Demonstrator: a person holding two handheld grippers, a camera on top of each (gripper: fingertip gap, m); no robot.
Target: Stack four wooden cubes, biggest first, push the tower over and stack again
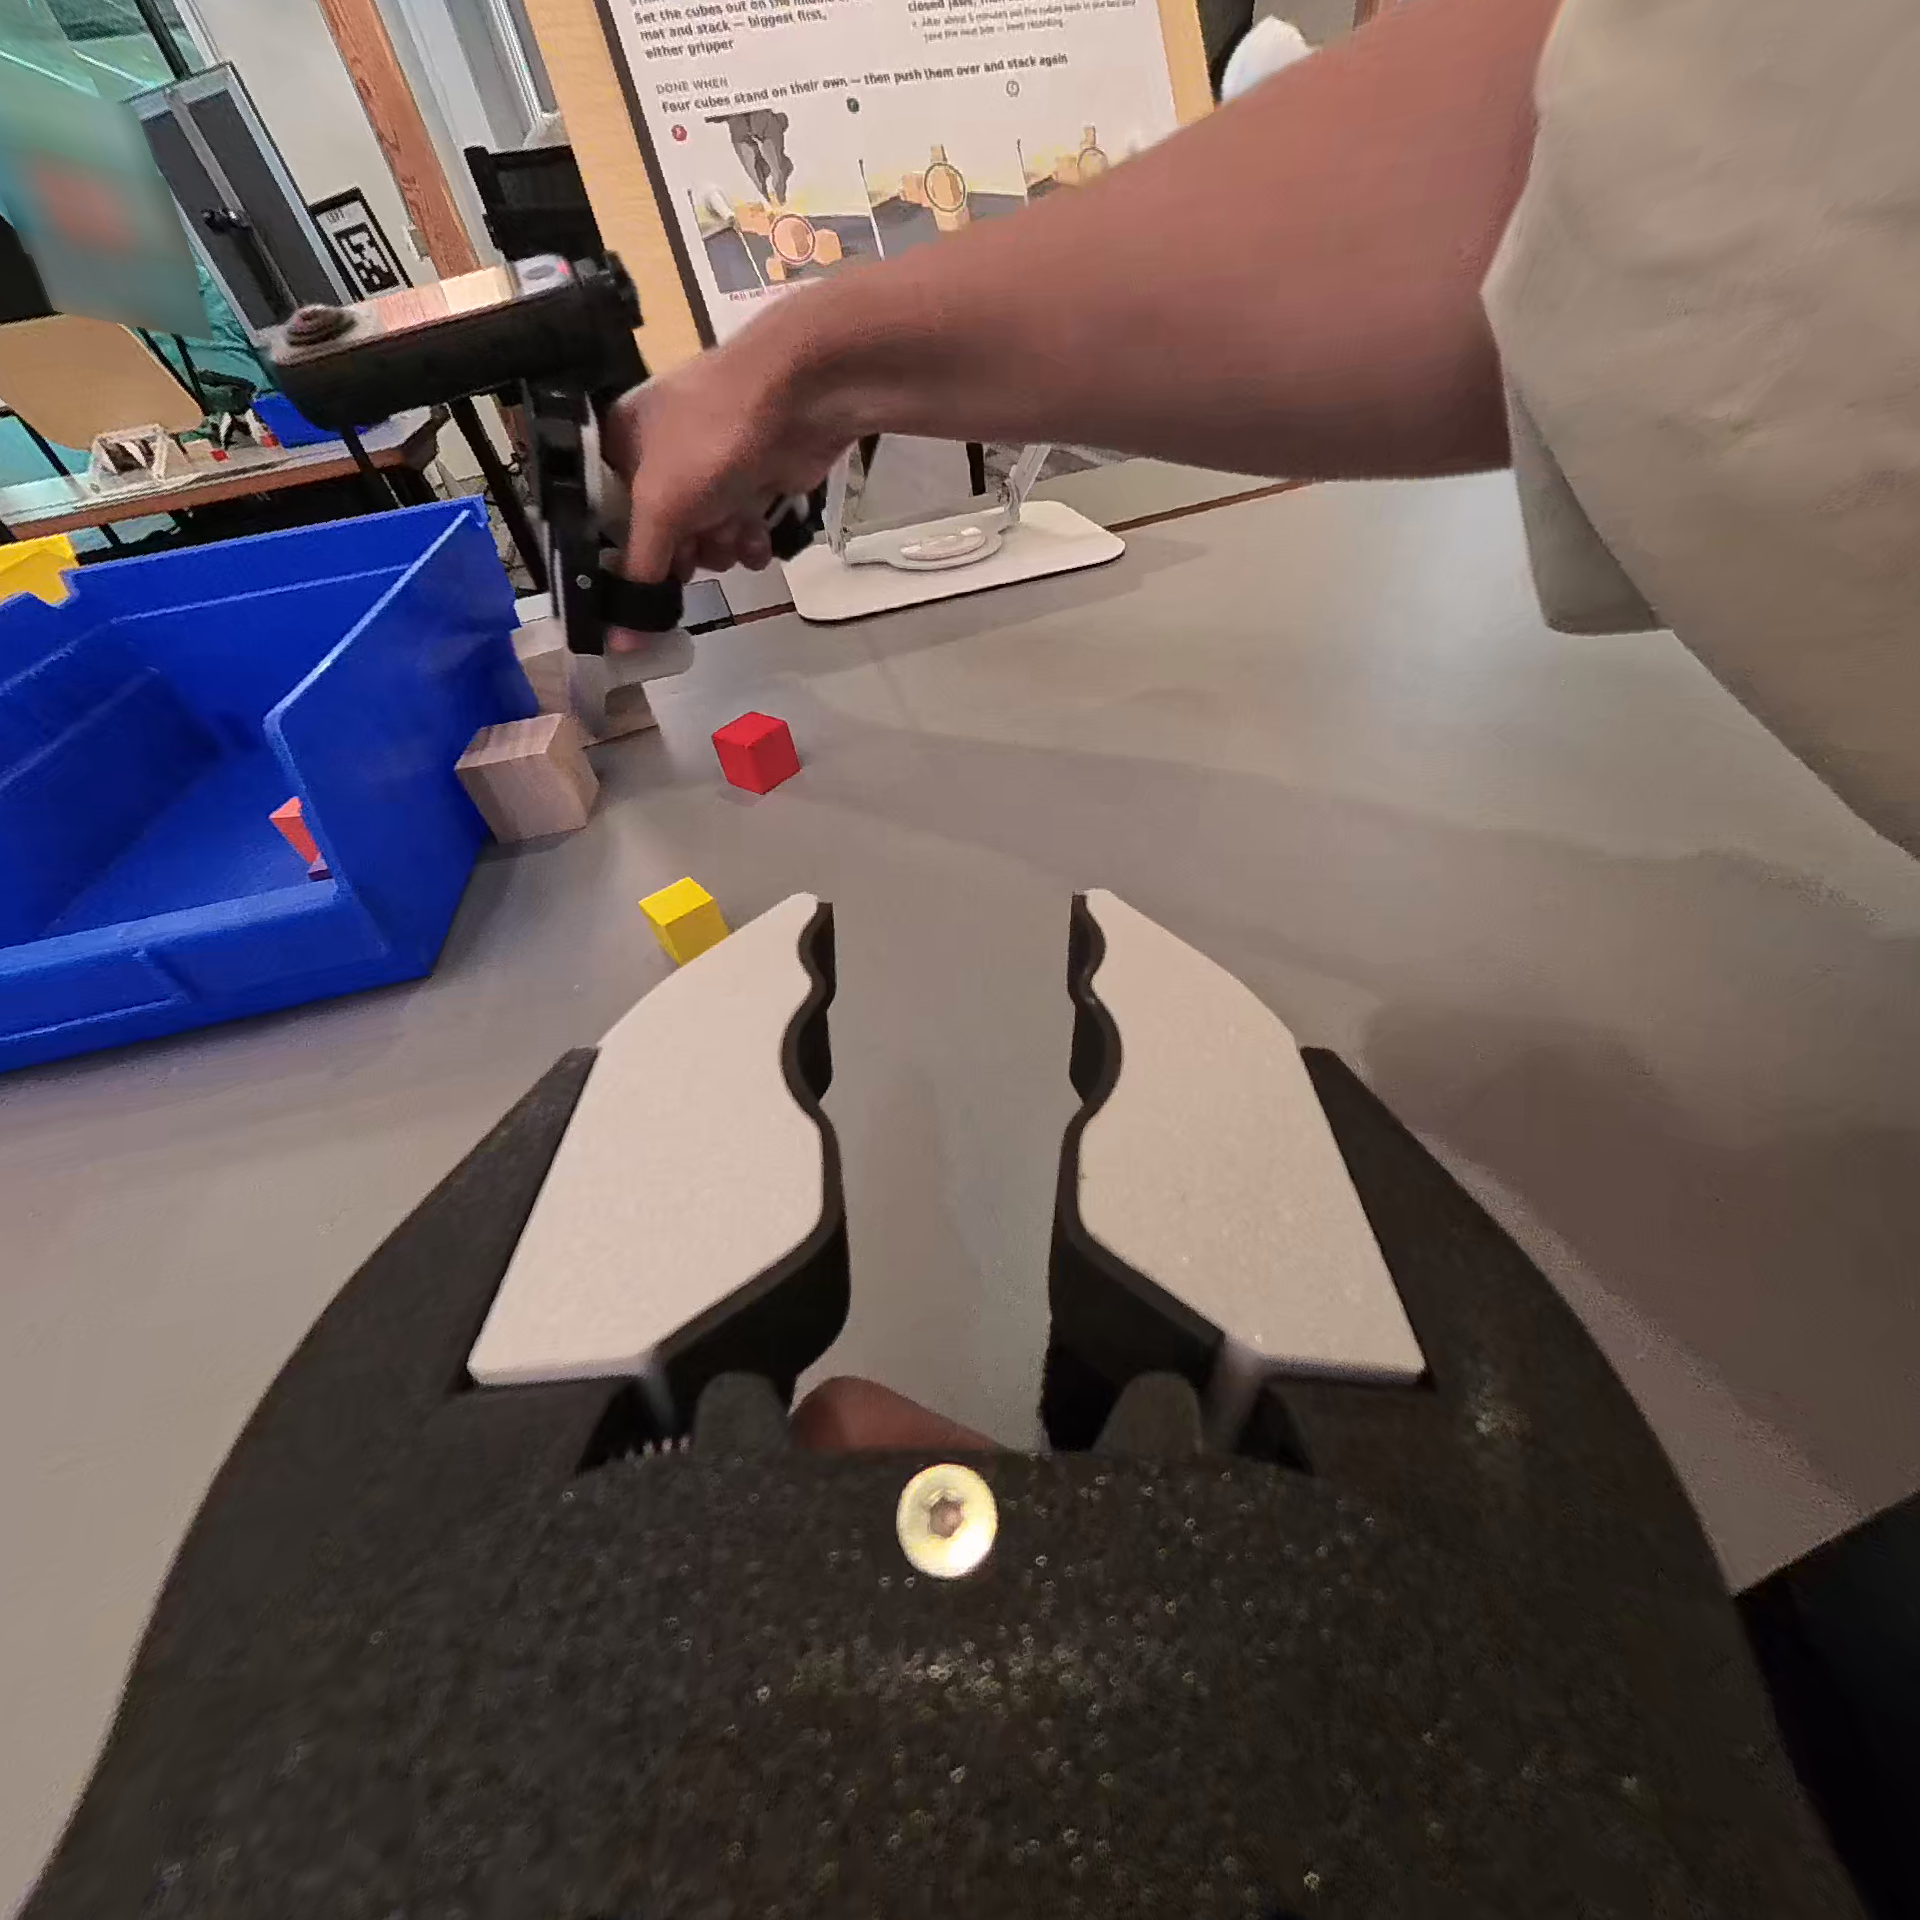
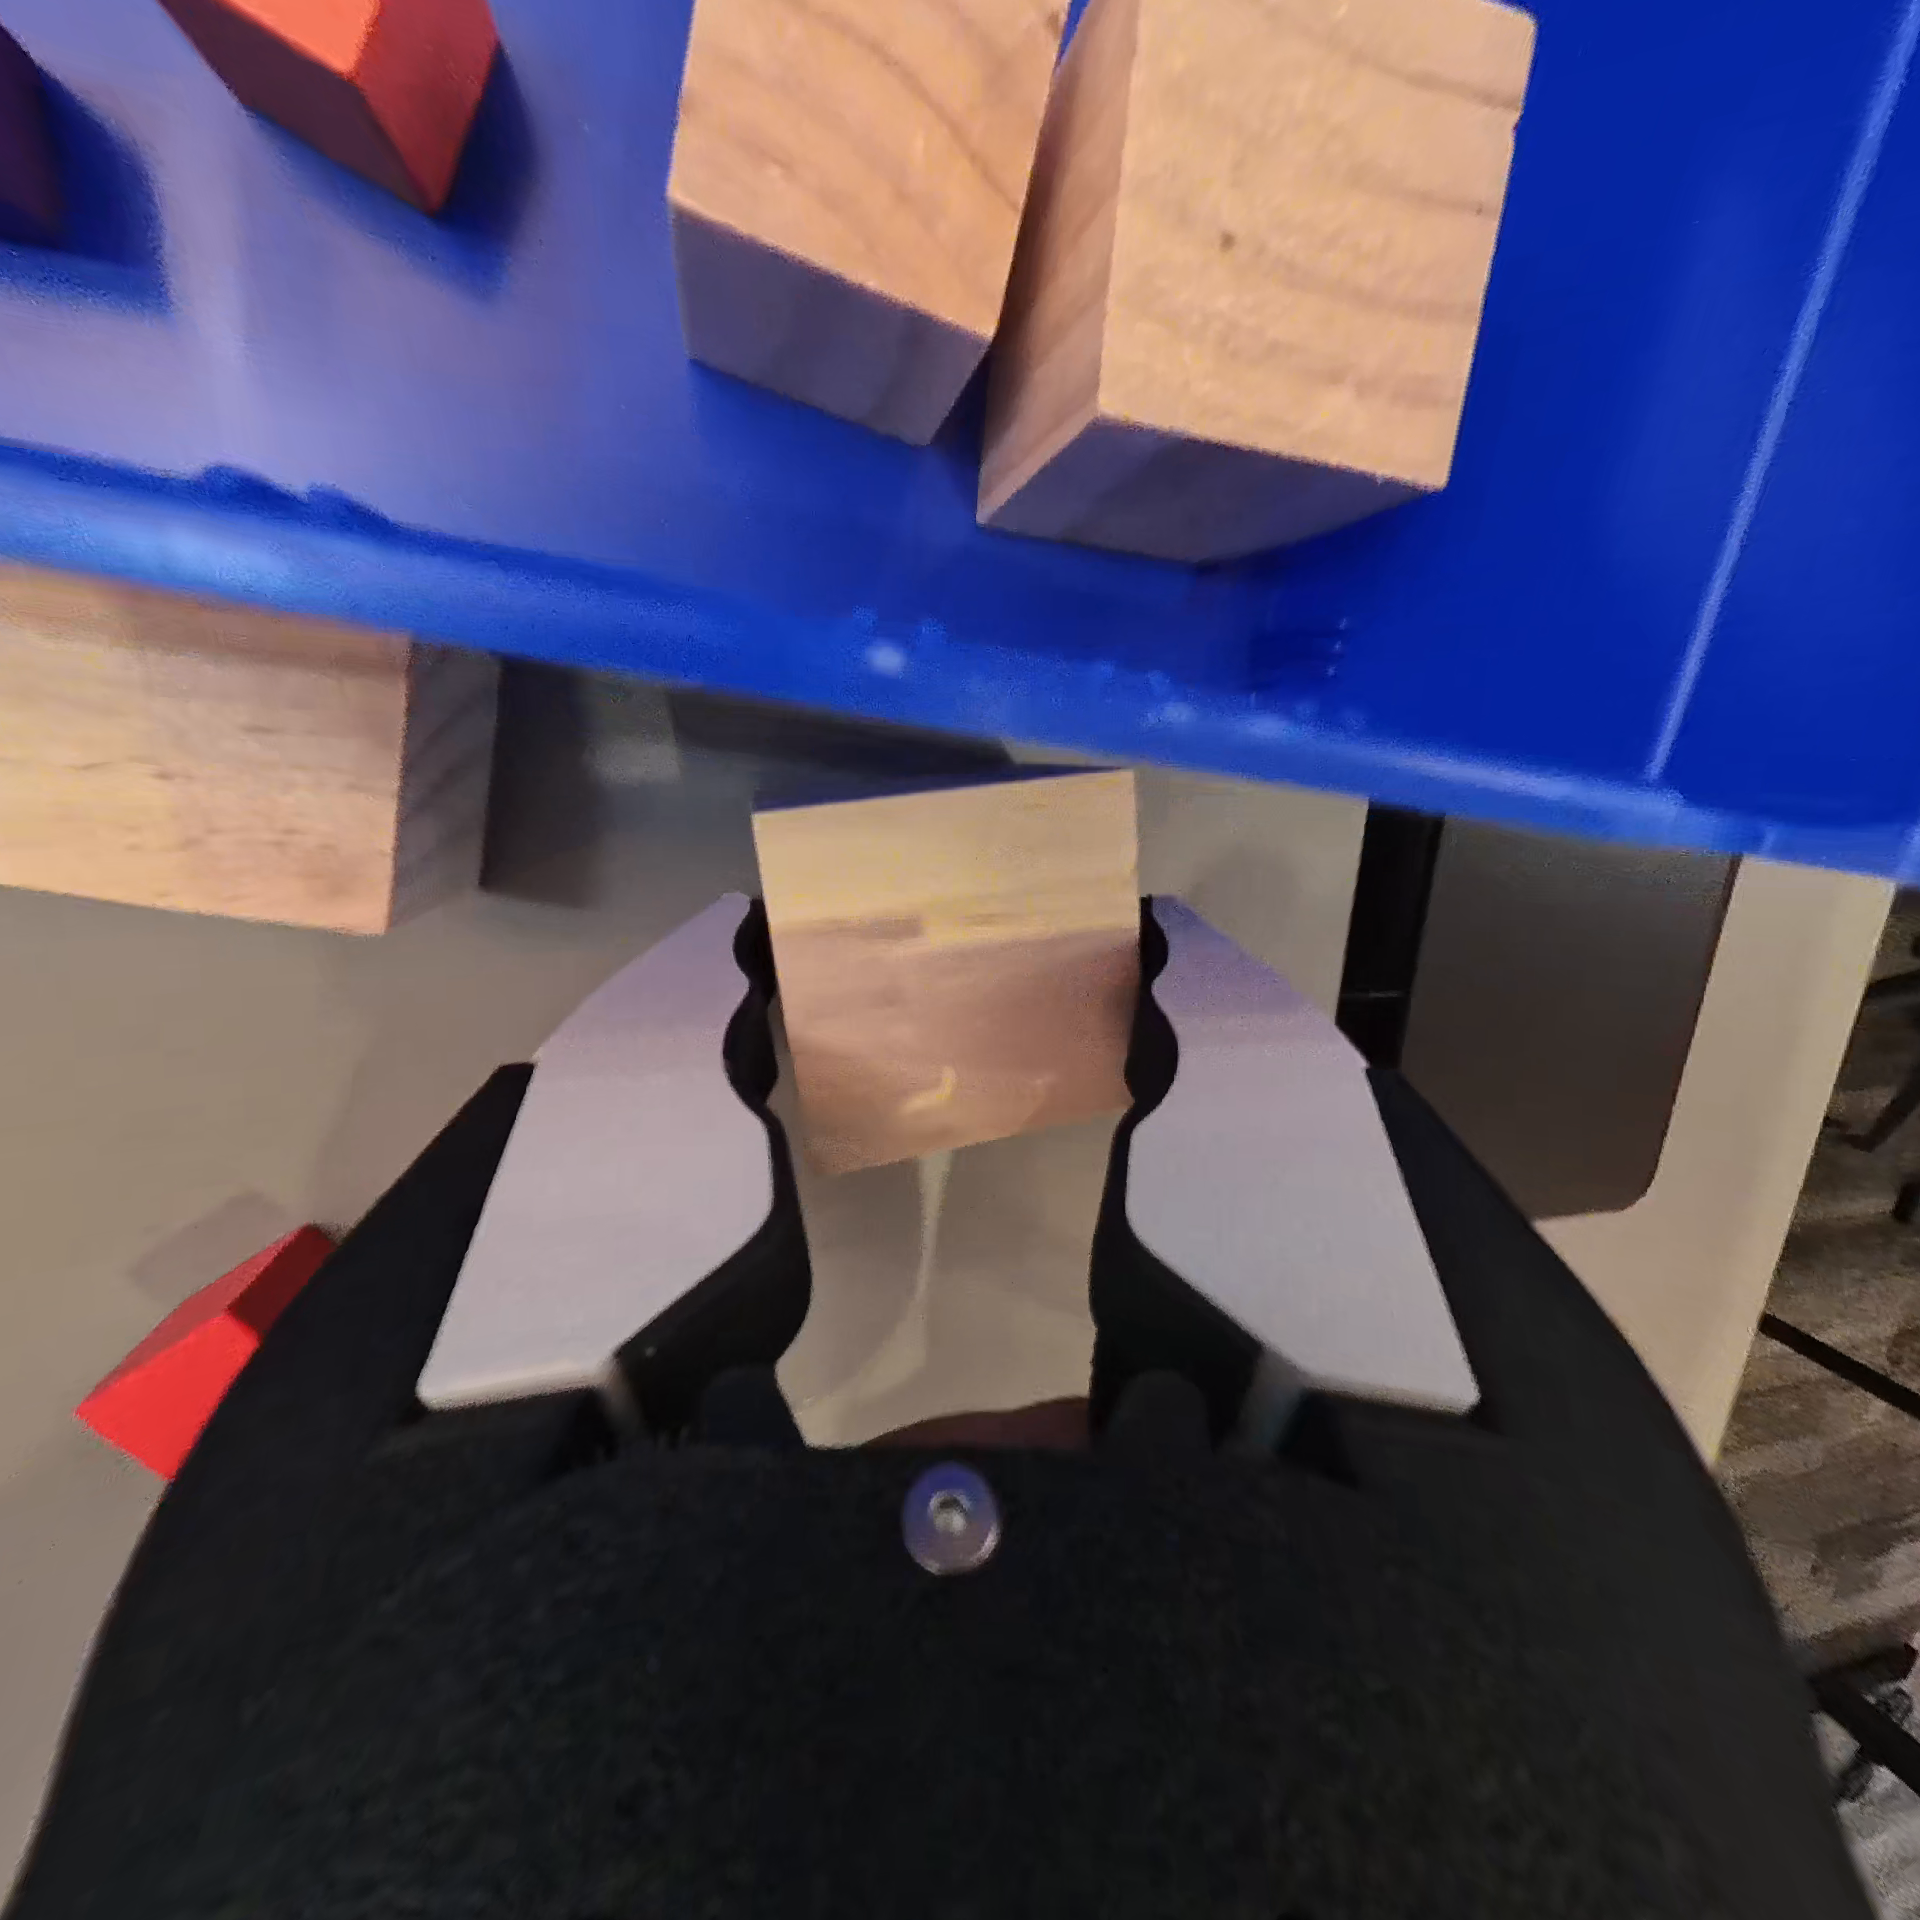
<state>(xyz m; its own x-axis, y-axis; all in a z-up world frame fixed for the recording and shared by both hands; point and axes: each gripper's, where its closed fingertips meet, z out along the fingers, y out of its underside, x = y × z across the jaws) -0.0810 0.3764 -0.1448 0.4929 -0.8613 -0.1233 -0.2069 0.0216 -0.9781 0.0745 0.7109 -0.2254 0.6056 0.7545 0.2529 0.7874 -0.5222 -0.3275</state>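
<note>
Right wrist view alone showed the right tongs closed on a plain wooden cube, which was held between the two fingers just beside the outer wall of the blue bin. Two more plain wooden cubes were seen inside that bin, touching each other, with a red block farther along its floor. A larger wooden cube was noted outside the bin, cut off at the left edge.

From the left wrist view the left tongs were recorded as parted a moderate width with nothing between them, above the grey counter. A red cube and a yellow cube were seen only here as whole, well apart on the counter. The right tongs appeared blurred in the distance, their grip hard to make out.
</note>
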